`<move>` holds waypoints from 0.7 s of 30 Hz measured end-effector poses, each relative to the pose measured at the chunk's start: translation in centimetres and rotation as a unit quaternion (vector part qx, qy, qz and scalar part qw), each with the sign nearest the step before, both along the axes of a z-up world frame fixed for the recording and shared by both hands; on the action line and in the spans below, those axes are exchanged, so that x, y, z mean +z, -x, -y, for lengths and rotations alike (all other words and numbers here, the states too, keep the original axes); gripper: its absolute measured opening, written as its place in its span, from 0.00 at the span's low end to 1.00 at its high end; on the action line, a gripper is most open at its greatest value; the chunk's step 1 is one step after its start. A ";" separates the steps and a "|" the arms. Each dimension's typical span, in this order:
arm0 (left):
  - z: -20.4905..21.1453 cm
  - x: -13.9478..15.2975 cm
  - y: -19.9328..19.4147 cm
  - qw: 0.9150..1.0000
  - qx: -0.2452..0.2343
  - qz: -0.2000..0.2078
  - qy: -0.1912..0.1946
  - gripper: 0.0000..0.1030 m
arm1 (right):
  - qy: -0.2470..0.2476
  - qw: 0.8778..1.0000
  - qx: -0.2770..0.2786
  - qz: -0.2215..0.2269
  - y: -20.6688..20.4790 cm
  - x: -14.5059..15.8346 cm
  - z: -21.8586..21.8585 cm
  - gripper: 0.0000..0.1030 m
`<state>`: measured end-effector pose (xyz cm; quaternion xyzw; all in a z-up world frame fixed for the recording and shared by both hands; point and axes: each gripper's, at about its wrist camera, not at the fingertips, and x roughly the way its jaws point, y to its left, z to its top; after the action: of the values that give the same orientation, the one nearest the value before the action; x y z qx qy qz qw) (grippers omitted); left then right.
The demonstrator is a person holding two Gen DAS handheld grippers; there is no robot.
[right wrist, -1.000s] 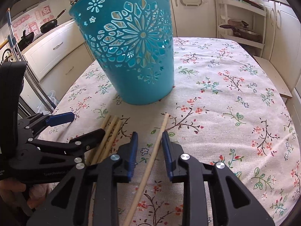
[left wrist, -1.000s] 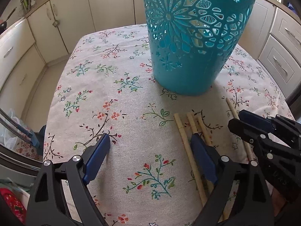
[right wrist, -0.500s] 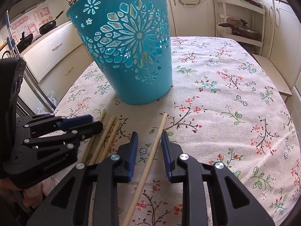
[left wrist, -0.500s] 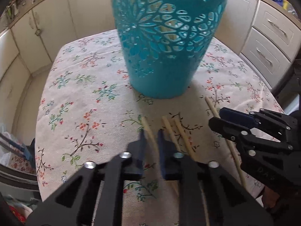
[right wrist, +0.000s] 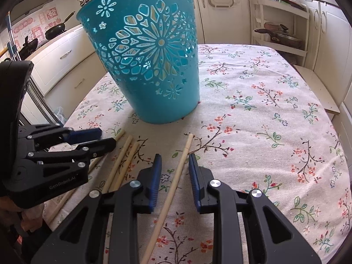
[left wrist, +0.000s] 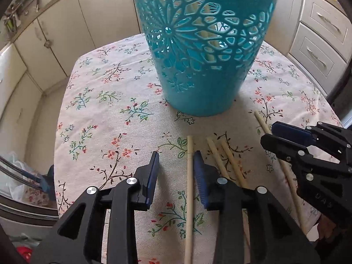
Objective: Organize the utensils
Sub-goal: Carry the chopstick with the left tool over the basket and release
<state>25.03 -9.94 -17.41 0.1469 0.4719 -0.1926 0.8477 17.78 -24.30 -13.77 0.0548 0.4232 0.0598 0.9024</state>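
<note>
Wooden chopstick (left wrist: 189, 189) lies inside spread left gripper (left wrist: 176, 171); right gripper (right wrist: 173, 171) spread too.

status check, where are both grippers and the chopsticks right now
Left gripper open, one chopstick between its fingers. Right gripper open astride another chopstick. Teal basket upright beyond, nothing blocking.

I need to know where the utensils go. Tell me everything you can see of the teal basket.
The teal plastic basket is a tall round container that narrows toward its base, its wall pierced with flower and star cut-outs. It stands upright on the floral tablecloth, beyond the loose wooden chopsticks. Pale sticks show through the cut-outs in the left wrist view, so it seems to hold some already. Neither gripper touches it.
</note>
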 end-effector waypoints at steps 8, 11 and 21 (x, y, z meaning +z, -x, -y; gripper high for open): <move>1.1 0.0 0.9 0.999 -0.024 0.014 -0.016 0.05 | 0.008 1.000 0.000 0.002 0.0 0.0 -0.3 0.24; 1.0 0.0 1.0 0.999 -0.024 0.016 -0.014 0.05 | 0.026 1.000 0.003 0.003 0.0 0.0 -0.8 0.24; 0.5 0.0 1.5 1.000 -0.016 0.014 -0.013 0.05 | 0.079 0.996 0.027 -0.015 -0.1 0.3 -1.2 0.13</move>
<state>23.57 -10.42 -17.36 0.1682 0.4599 -0.1981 0.8491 17.86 -23.12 -13.47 -0.0274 0.4413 0.0499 0.8956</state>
